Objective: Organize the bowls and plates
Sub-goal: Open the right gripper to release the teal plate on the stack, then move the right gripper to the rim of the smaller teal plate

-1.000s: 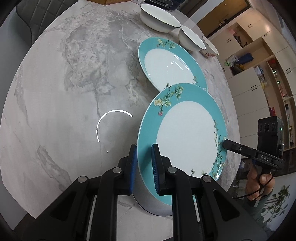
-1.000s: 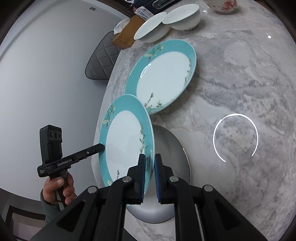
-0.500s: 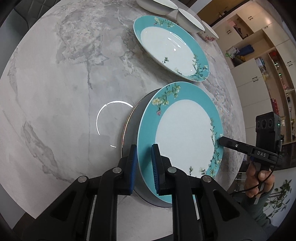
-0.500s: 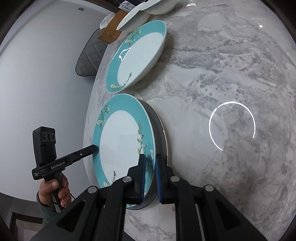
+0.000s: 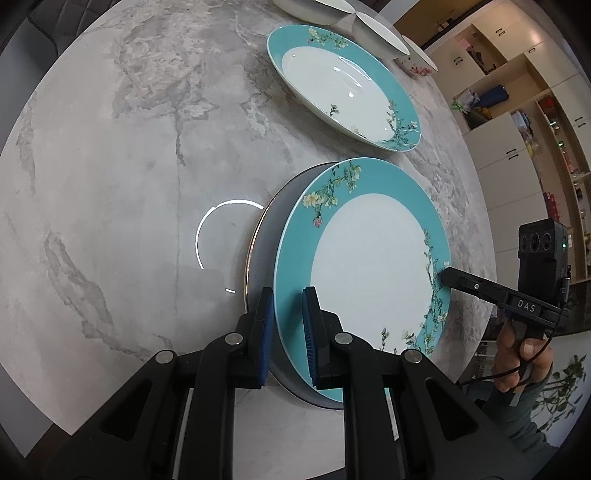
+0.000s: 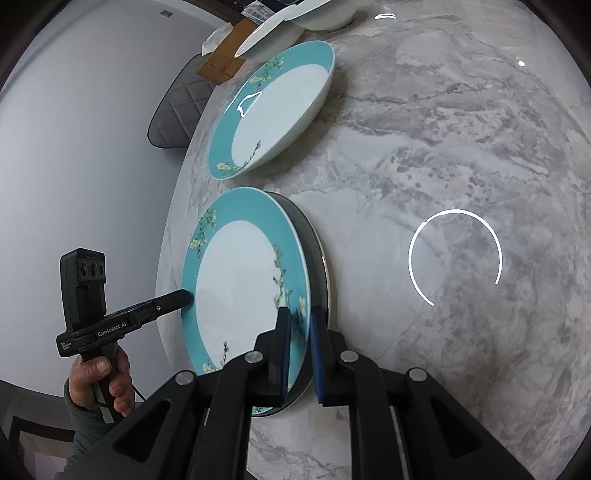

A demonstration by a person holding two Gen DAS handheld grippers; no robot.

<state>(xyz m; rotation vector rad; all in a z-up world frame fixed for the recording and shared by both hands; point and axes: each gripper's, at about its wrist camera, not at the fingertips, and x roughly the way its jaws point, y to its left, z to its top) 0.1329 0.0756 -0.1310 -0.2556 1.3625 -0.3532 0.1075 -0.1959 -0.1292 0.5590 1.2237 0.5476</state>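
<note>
My left tongs (image 5: 288,332) pinch the near rim of the teal flat plate (image 5: 369,266), one blue pad on each face. My right tongs (image 6: 297,350) pinch the opposite rim of the same plate (image 6: 236,288). The plate sits just above a dark grey plate (image 5: 264,251) on the marble desk (image 5: 110,166); contact between them cannot be determined. A teal deep plate (image 5: 343,81) rests on the desk just beyond. White bowls (image 6: 295,22) stand at the far edge.
</note>
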